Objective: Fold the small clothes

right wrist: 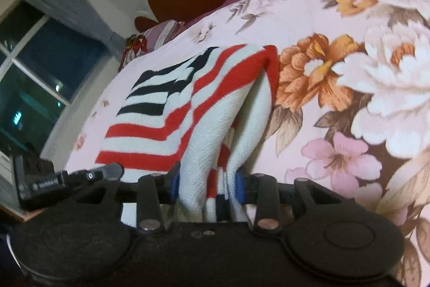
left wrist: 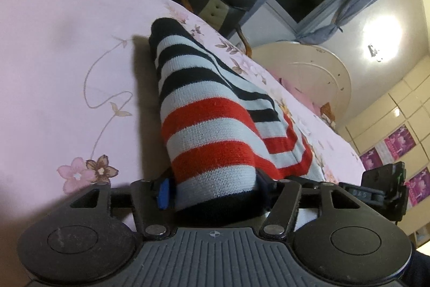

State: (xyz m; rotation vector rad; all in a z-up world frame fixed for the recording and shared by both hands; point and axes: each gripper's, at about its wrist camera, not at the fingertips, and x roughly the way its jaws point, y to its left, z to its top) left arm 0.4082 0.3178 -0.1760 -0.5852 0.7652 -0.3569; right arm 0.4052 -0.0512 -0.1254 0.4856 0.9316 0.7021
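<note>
Left gripper (left wrist: 215, 192) clamps striped knit garment (left wrist: 204, 109) at lower centre | right gripper (right wrist: 205, 184) pinches its bunched white edge, frame centre | garment lies over floral bedsheet (right wrist: 349, 50) | advice: lift both evenly, keep edges aligned.

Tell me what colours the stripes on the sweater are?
Red, white and dark navy stripes on the sweater, clearest in the left wrist view.

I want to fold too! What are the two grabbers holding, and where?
Both hold the striped sweater. The left gripper pinches its dark-edged end; the right gripper pinches a bunched white and red part.
</note>
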